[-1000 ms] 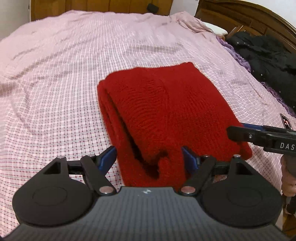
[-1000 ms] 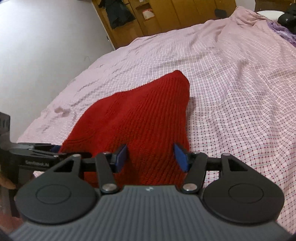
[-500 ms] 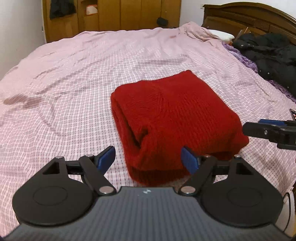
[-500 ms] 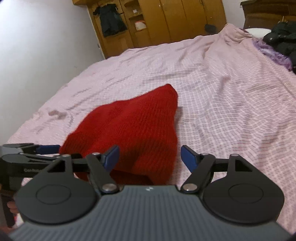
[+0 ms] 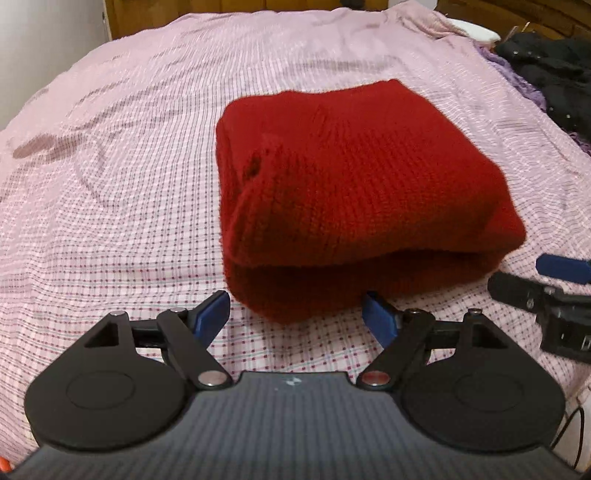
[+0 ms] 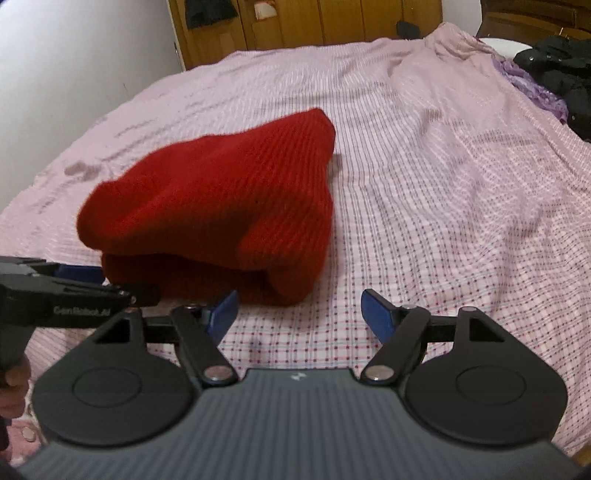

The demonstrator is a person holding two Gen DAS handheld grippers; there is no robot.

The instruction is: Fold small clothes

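Left wrist view: the left claw (image 5: 295, 314) hangs low over the bed (image 5: 110, 166). Its two blue pads are wide apart and nothing is between them, so it is let go and holds nothing. The red knitted sweater (image 5: 351, 177) lies folded into a thick pile on the pink checked bed cover. It sits just past the tips of the left claw. The near edge of the pile is right by the right-hand pad (image 5: 378, 319), which looks very close to the red wool; I cannot tell if it touches. The other pad is off to the side of the pile, over bare cover. The right claw (image 5: 532, 280) pokes in from the right edge, near the pile's near right corner. A black coat (image 5: 550, 70) lies at the far right of the bed.

In the right wrist view, the right claw (image 6: 297, 312) is also spread wide with nothing in it. Its jaws have just been opening, and only bed cover shows between the pads. The red knitted sweater (image 6: 221, 206) lies ahead and to the left of this claw, with its near right corner just past the left-hand pad (image 6: 225, 310). The left claw (image 6: 85, 280) comes in from the left edge, beside the pile's near left side. A wooden wardrobe (image 6: 314, 22) stands behind the bed (image 6: 461, 184).
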